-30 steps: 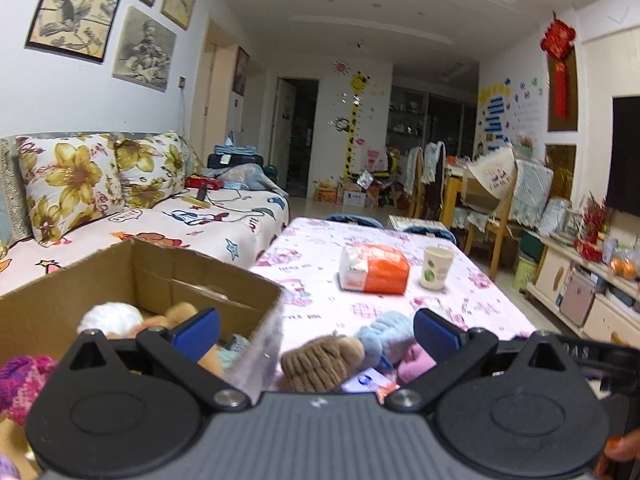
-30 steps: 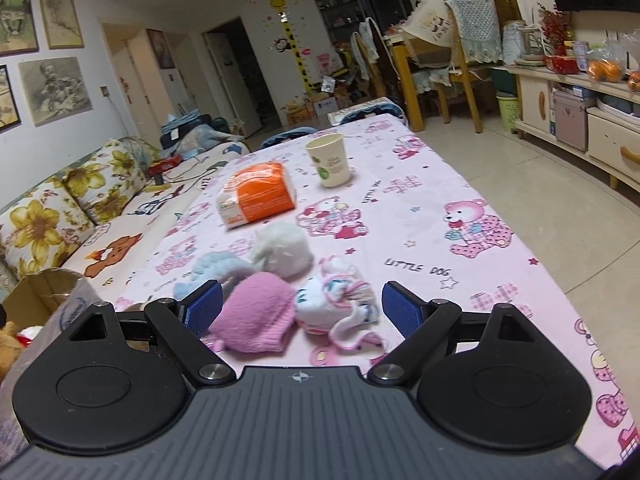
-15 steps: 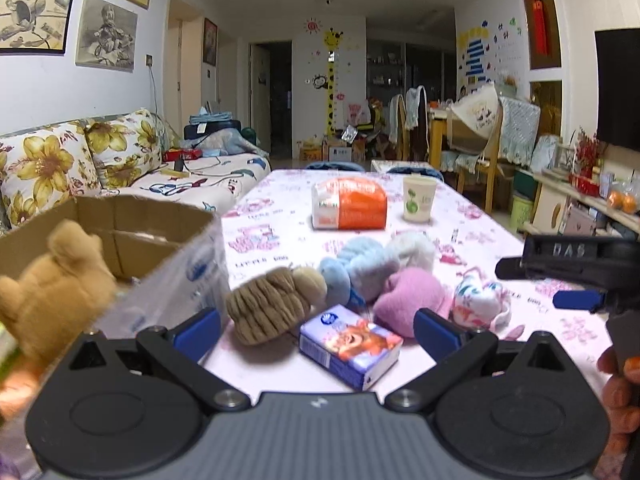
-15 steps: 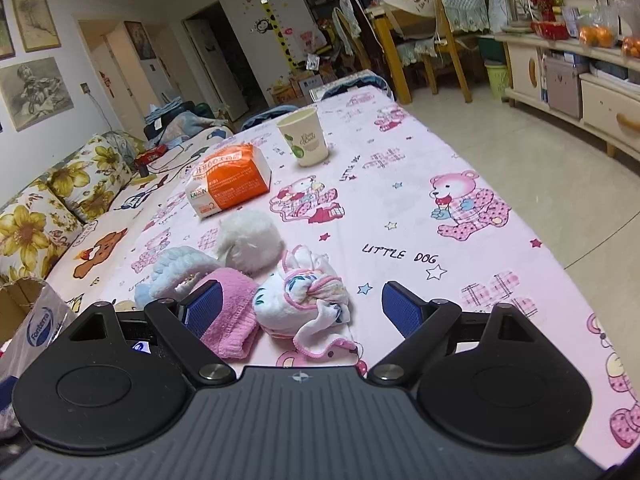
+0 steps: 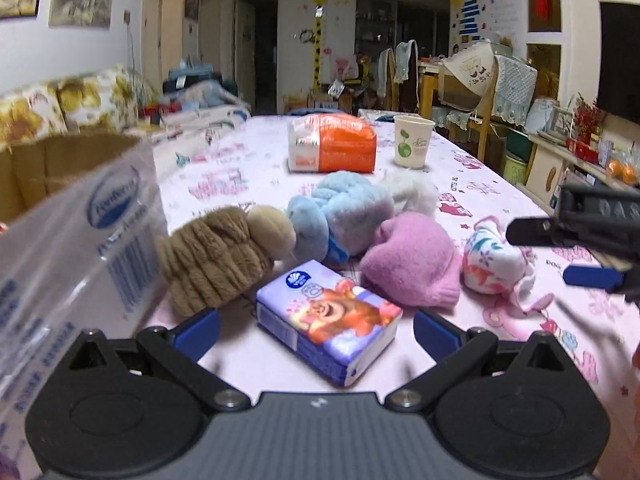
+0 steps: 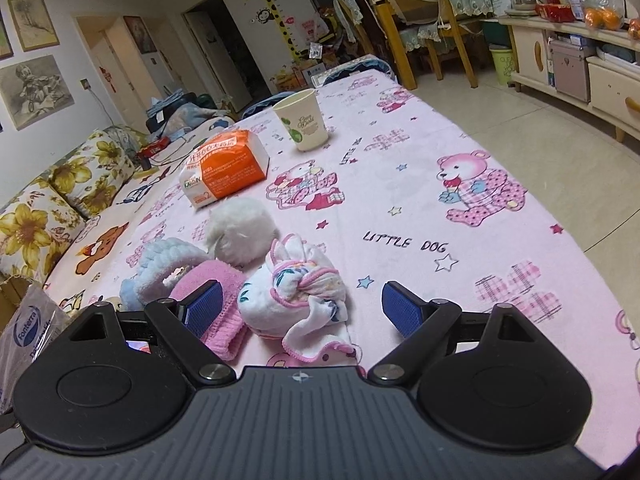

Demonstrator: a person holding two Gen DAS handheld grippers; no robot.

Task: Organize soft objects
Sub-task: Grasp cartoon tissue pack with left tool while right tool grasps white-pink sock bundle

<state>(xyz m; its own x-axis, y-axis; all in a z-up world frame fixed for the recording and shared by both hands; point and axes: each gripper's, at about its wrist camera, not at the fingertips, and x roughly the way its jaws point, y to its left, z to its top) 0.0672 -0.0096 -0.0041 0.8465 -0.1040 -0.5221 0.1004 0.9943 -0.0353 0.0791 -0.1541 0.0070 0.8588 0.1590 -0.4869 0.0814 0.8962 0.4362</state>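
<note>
Several soft things lie on the pink tablecloth: a brown knitted piece point(image 5: 218, 256), a light blue plush point(image 5: 344, 208), a white fluffy ball point(image 6: 242, 226), a pink knit hat point(image 5: 412, 264) and a white floral cloth bundle point(image 6: 296, 292). My left gripper point(image 5: 316, 330) is open and empty, with a purple tissue pack point(image 5: 328, 322) between its fingers. My right gripper point(image 6: 302, 308) is open and empty, with the floral bundle between its fingers; it also shows at the right of the left wrist view point(image 5: 580, 252). A cardboard box point(image 5: 60, 164) stands at the left.
An orange and white package point(image 5: 332, 142) and a paper cup point(image 5: 412, 141) stand farther back on the table. A clear plastic bag point(image 5: 80, 240) hangs over the box's near side. A sofa with floral cushions point(image 6: 52, 196) runs along the left. Chairs and cabinets stand at the right.
My left gripper has swung right from above the box and come down to the tissue pack. My right gripper has moved forward and lower around the floral bundle. Both stay open.
</note>
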